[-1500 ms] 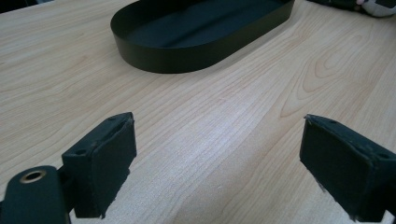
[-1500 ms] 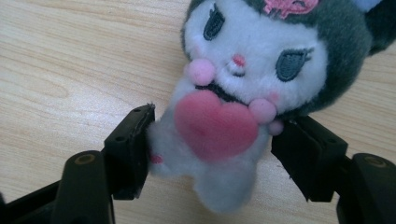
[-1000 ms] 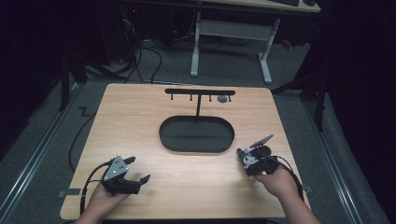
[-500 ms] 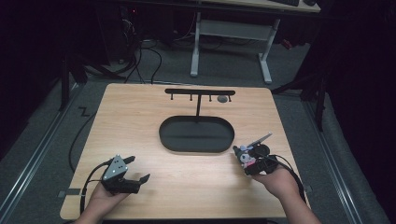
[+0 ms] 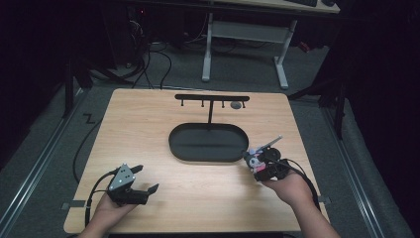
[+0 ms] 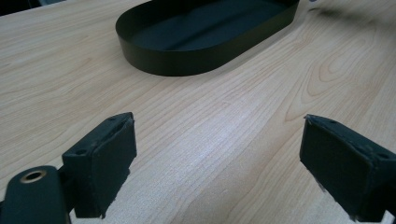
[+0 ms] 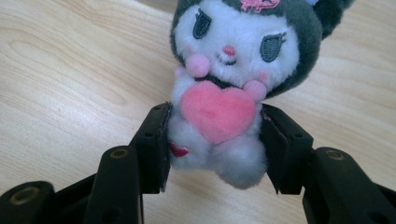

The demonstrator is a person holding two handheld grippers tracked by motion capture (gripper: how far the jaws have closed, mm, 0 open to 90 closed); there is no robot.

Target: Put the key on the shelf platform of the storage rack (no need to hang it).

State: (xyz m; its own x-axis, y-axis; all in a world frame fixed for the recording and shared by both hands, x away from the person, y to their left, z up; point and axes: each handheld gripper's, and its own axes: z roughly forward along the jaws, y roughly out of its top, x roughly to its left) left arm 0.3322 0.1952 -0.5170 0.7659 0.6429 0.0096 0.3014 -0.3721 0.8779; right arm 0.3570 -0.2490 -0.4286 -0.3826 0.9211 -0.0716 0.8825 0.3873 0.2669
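The right tool [image 5: 258, 163] has crept leftward to the black oval metal tray [image 5: 208, 143], clamped on a small grey-and-white plush doll hugging a pink heart [image 7: 229, 84], lower right of frame; a drop-in looks likely. The left tool [image 5: 143, 179] rests open on the bench [image 5: 143, 124].

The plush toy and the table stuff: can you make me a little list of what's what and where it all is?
Plush toy: white face, dark grey hood, pink heart on its tummy, squeezed at the body by the right claw
Right claw: shut on the toy, near the tray's right end
Left claw: open, holding nothing, low over bare wood
Tray: black oval, nothing inside, in the middle of the table
Rack: black T-shaped stand behind the tray, with little pegs; something small and grey under its right end
Table: light wood
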